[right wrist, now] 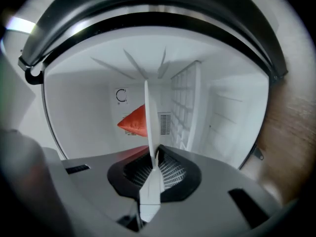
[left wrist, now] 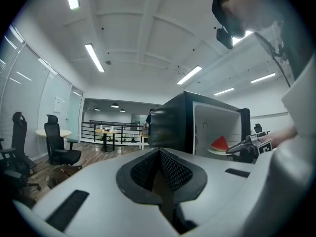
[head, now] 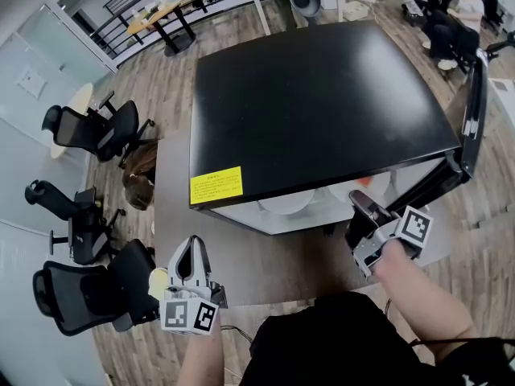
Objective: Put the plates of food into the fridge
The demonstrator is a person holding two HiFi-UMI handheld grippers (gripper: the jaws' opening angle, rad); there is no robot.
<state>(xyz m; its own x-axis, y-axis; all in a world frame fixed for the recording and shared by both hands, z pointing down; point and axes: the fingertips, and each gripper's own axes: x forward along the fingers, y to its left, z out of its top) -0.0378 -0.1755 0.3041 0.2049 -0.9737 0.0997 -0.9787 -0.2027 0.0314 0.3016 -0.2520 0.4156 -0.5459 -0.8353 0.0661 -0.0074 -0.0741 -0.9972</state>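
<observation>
Left gripper point(head: 193, 248) is nearest us, low over the near edge of the table point(head: 282, 268). Its jaws are pressed together with nothing between them, so it's idle.

Right gripper point(head: 358, 197) is at the mouth of the fridge point(head: 322, 95), jaws pinching the near rim of a white plate point(right wrist: 149, 127) that carries a red watermelon slice point(right wrist: 134, 121). From the right gripper view the plate is already inside the white cavity. We can't tell whether it rests on the fridge floor or hangs just above it.

The fridge door point(head: 473, 119) stands open on the right.

Further left in the cavity is a second white round shape point(head: 286, 205). It's probably another plate already loaded, but too little of it shows to confirm.

A pale yellowish round thing point(head: 158, 280) sits just left of the left gripper. We can't identify it; if it's food, it's not yet loaded.

Our read is late stage: the watermelon plate is in but not yet released. What's left is to set it down, open the jaws, back out, deal with any leftover plate and likely shut the door.
</observation>
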